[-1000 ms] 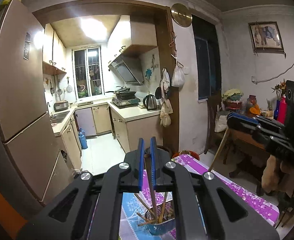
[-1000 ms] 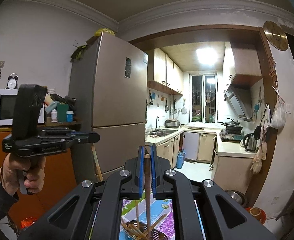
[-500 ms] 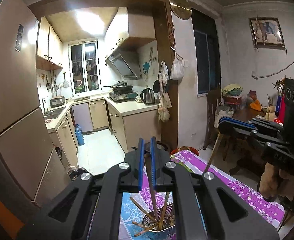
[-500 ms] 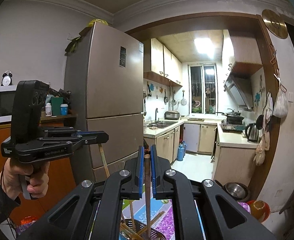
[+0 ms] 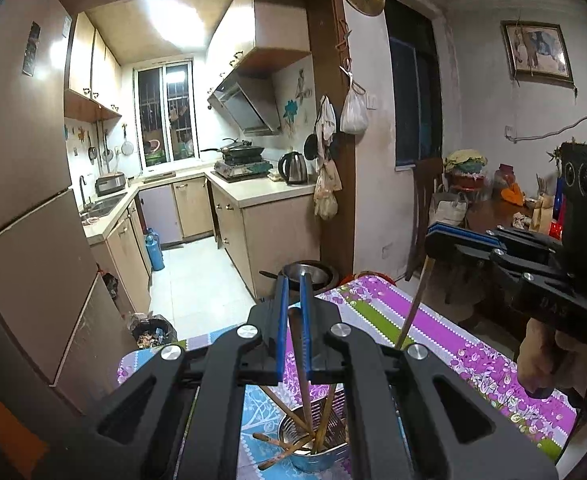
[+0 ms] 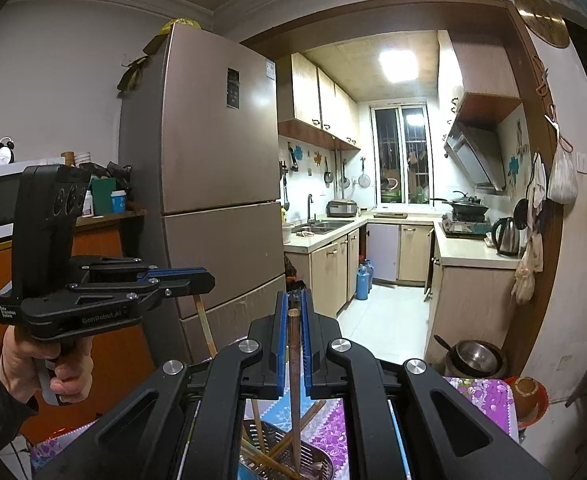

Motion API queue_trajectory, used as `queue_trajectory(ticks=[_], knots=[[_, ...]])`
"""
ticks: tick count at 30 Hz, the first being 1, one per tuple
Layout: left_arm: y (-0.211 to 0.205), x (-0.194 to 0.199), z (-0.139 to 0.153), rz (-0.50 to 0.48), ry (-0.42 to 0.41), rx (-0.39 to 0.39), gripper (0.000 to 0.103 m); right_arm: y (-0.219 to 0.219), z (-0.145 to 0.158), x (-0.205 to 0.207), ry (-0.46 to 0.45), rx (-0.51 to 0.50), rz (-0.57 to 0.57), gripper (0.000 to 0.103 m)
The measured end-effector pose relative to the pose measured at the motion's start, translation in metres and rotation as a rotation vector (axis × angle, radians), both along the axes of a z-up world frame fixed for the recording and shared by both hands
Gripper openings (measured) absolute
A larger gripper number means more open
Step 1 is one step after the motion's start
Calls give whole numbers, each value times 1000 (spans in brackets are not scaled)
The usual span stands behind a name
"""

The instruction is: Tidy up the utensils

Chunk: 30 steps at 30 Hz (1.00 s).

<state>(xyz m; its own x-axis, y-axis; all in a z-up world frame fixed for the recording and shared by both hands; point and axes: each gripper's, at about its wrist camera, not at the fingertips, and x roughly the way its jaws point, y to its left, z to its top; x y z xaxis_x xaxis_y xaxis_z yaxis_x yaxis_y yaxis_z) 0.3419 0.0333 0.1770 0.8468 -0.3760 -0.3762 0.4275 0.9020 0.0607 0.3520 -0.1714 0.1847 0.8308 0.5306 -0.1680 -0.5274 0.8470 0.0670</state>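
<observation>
the left tool (image 5: 292, 308) is pinching a brown chopstick (image 5: 302, 364) that points down into the metal basket (image 5: 321, 450). the right tool (image 6: 292, 316) is pinching another chopstick (image 6: 293, 380) the same way. a second ago both tools sat higher, and now they have come down a bit, so more of the basket shows under them. i think the sticks are about to be dropped in with the other chopsticks (image 5: 283, 438). the basket sits on the desk (image 5: 473, 356), which has a purple flower cloth, near the front edge. each stick's low end is right over the basket, close between the two tools.
</observation>
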Motion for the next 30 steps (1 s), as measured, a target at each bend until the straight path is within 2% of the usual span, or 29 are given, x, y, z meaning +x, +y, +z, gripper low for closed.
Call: queue_trajectory(ticks=[5,7,8,9,10,23,28,30], knots=[[1,4,-6,5,7,-15,6,3,-8,6,13,-8,2,9],[4,5,-8,33,-1,-11,10,2,-9,8,14,-4,-3,29],[5,4,-7,44,-6,-10,30,0,-8,8,8,1,-8,44],[7,3,-4,55,-19,-12,50,-1,-7,7,3,6,-9,46],[9,-1,-1,58,-38,-18,55,-2,-4,4,-5,8,-5,46],[17,-34,37,89,-103,-52,58,-12,34,-37,-83,24,-14,47],[21,-63,55,101,-146,-64,58,-15,50,-66,-117,27,-10,48],[24,-82,60,115,-174,-64,60,-18,57,-86,-137,38,-7,53]])
